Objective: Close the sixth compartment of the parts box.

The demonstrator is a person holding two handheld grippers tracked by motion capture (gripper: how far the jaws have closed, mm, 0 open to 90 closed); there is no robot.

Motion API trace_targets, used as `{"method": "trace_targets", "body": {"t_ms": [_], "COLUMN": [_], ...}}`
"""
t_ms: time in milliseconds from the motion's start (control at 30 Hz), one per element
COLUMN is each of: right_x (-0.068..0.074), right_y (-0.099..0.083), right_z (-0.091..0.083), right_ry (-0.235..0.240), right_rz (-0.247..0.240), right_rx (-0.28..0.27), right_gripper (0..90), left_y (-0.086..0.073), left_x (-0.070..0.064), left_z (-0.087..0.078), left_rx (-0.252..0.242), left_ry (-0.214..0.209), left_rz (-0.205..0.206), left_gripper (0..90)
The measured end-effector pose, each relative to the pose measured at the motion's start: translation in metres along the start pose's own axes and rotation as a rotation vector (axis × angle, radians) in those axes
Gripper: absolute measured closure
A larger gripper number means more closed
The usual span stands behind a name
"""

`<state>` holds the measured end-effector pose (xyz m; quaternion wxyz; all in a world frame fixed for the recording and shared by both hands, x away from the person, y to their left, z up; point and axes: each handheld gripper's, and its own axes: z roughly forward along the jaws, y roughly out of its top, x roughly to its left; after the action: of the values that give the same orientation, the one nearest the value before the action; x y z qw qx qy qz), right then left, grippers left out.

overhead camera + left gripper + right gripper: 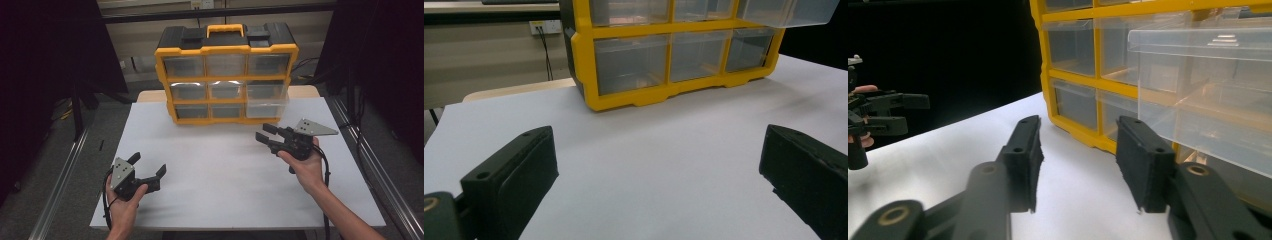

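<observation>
The white table (pixel 225 170) carries a yellow-and-black drawer cabinet (pixel 226 75) at its far edge, ahead of both hand-held tools and nearer to the right gripper (pixel 272 136) than to the left gripper (pixel 149 167). The cabinet stands upright on the tabletop, with its clear drawers facing the grippers, and its middle-row drawer (pixel 267 102) on the right gripper's side is pulled out, overhanging the table just ahead of that gripper. Between the two grippers lies bare white surface.

Clear glossy plastic drawer (pixel 1208 90)
</observation>
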<state>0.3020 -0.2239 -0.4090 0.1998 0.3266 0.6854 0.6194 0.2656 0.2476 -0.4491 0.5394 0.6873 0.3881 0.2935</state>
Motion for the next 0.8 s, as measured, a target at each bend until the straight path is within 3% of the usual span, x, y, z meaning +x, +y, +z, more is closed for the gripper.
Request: {"method": "trace_targets", "body": {"t_ms": [367,633,800], "right_x": [-0.0008,-0.0033,-0.0061], "right_y": [-0.0011,-0.0012,-0.0016], "right_z": [-0.0002,-0.0009,-0.0009], "right_ry": [0.024,0.005,-0.014], "right_rz": [0.003,-0.011,-0.015], "right_rx": [0.004,0.011,0.009], "right_gripper": [74.8,89.9,90.0], "left_y": [0.0009,0.0014,0.0015], "left_x": [0.0009,0.0007,0.0018], "left_z": [-0.0009,-0.0005,-0.0015], "left_rx": [-0.006,-0.007,-0.011], "left_ry": [0.001,0.004,0.010], "left_rz": [0.002,0.006,-0.008], "left_gripper": [2.4,2.4,2.4]}}
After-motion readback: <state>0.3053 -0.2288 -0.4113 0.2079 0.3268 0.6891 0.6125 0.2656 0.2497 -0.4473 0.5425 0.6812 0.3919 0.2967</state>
